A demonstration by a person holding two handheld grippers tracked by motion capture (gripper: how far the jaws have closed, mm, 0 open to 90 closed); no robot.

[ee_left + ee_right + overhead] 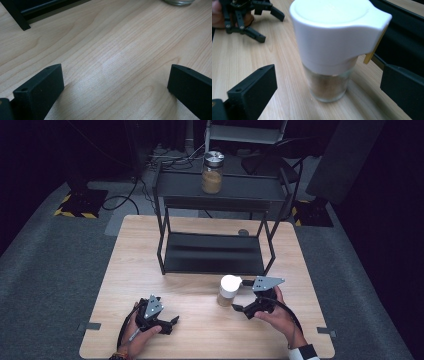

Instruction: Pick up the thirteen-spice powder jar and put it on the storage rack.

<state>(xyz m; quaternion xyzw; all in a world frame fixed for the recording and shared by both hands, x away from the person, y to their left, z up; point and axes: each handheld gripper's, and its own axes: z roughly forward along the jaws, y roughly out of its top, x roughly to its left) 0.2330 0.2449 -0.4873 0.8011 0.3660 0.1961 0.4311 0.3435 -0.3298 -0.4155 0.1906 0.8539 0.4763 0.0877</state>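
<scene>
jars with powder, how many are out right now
2. A white-lidded jar stands on the table in front of the black rack, between the right gripper's open fingers. A metal-lidded jar sits on the rack's top shelf. None seem hidden.

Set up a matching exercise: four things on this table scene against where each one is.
1. glass shaker jar with white plastic lid
2. glass jar with silver metal lid
3. left hand-held gripper
4. right hand-held gripper

a. top shelf of black metal rack
b. open, jaws either side of the shaker
c. wooden table, before the rack
d. open over bare wood

Pairs: 1-c, 2-a, 3-d, 4-b
</scene>
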